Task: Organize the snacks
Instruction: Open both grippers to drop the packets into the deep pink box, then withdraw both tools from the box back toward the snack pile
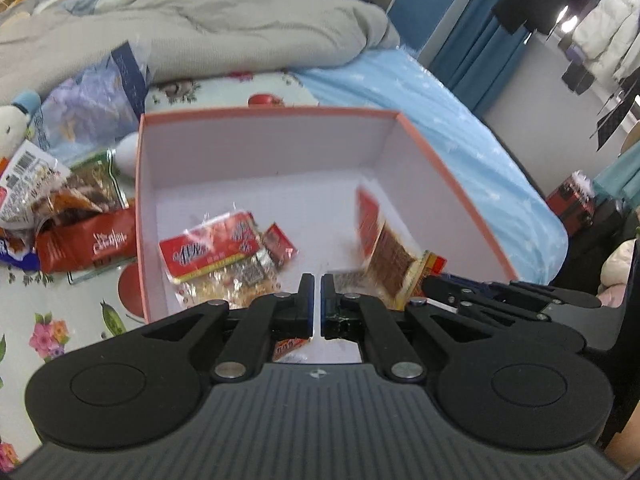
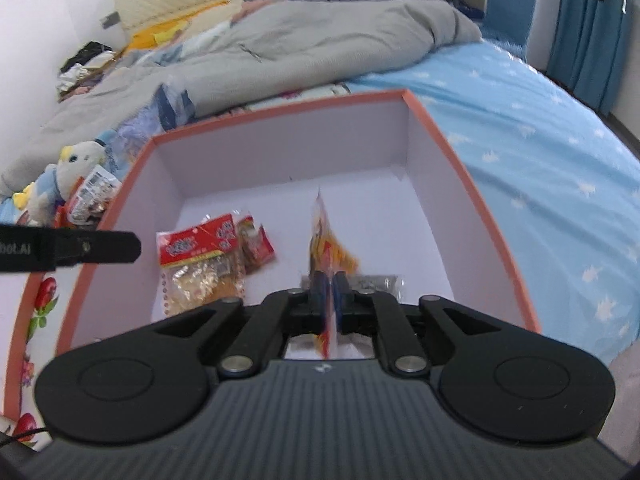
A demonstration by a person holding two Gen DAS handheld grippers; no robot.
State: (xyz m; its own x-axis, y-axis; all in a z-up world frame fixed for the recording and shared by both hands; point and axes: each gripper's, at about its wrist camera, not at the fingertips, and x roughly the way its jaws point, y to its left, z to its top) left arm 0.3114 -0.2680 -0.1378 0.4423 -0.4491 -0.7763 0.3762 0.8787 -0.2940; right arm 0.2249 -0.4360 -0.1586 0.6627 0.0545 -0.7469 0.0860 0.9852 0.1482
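Observation:
An open pink box [image 1: 436,160] with a white inside lies on the bed; it also shows in the right wrist view [image 2: 452,148]. In it lie a red snack pack [image 1: 212,248], a small red packet [image 1: 280,246] and a silver packet [image 2: 376,282]. My right gripper [image 2: 330,280] is shut on a red and orange snack packet [image 2: 326,240], held on edge above the box floor; the left wrist view shows that packet [image 1: 384,252] and the right gripper [image 1: 440,286]. My left gripper [image 1: 317,284] is shut and empty over the box's near edge.
Several loose snack packs [image 1: 80,216] lie left of the box on a floral cloth [image 1: 80,320]. A plush toy [image 2: 68,176] and a blue plastic bag [image 1: 88,100] lie behind them. A grey quilt [image 1: 200,24] is heaped beyond the box. A blue sheet [image 2: 540,152] lies to the right.

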